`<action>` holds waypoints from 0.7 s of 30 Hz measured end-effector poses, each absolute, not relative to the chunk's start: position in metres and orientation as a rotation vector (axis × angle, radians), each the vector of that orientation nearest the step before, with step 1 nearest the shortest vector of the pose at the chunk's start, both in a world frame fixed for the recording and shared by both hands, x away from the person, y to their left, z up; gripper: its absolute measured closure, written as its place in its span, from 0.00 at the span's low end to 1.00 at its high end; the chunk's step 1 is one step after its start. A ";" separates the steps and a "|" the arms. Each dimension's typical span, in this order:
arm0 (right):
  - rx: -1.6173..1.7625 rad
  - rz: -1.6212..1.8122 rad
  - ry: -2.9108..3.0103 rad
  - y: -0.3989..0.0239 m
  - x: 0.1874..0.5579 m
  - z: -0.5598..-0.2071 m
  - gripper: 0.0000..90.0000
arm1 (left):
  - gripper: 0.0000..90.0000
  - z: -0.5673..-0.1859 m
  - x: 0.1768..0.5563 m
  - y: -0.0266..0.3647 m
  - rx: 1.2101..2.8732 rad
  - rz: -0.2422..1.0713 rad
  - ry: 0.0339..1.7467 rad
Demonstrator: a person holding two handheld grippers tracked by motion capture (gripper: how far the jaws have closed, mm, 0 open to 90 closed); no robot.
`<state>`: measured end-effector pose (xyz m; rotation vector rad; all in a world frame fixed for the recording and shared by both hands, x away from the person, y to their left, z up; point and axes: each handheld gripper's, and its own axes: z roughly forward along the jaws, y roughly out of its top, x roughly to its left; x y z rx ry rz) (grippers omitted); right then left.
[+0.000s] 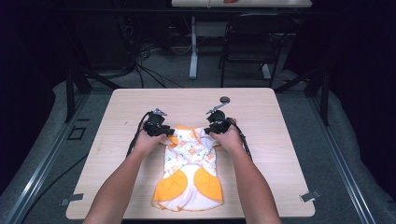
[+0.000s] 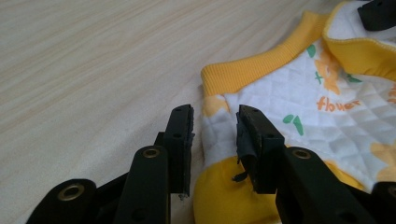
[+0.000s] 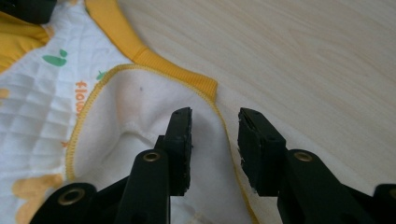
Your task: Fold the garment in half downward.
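A small quilted garment, white with orange patches and an orange flower print, lies flat on the wooden table, its orange-patched end toward the person and its ribbed orange band at the far end. The person's hands hold both grippers at that far end, one at each corner.

The left gripper sits low over the garment's left corner. In the left gripper view its jaws stand apart with the white quilted edge between them, and the pads do not press on the cloth. The right gripper is at the right corner. In the right gripper view its jaws are likewise spread, straddling the orange-stitched hem over the plain white lining, gripping nothing. A round grey cap sits on the table beyond the right gripper.
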<state>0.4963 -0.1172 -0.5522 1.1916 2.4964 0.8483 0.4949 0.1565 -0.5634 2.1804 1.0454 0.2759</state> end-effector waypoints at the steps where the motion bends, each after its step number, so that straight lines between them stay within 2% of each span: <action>1: 1.201 0.848 2.514 -0.117 0.497 -0.556 0.70 | 0.70 -0.564 0.495 0.157 2.191 0.281 1.043; 10: 1.265 0.864 2.547 -0.119 0.501 -0.563 0.69 | 0.69 -0.569 0.496 0.155 2.206 0.276 1.050; 14: 1.225 0.852 2.571 -0.118 0.499 -0.563 0.76 | 0.78 -0.571 0.495 0.154 2.209 0.248 1.052; 21: 1.224 0.872 2.577 -0.116 0.497 -0.564 0.88 | 0.88 -0.571 0.495 0.153 2.213 0.250 1.039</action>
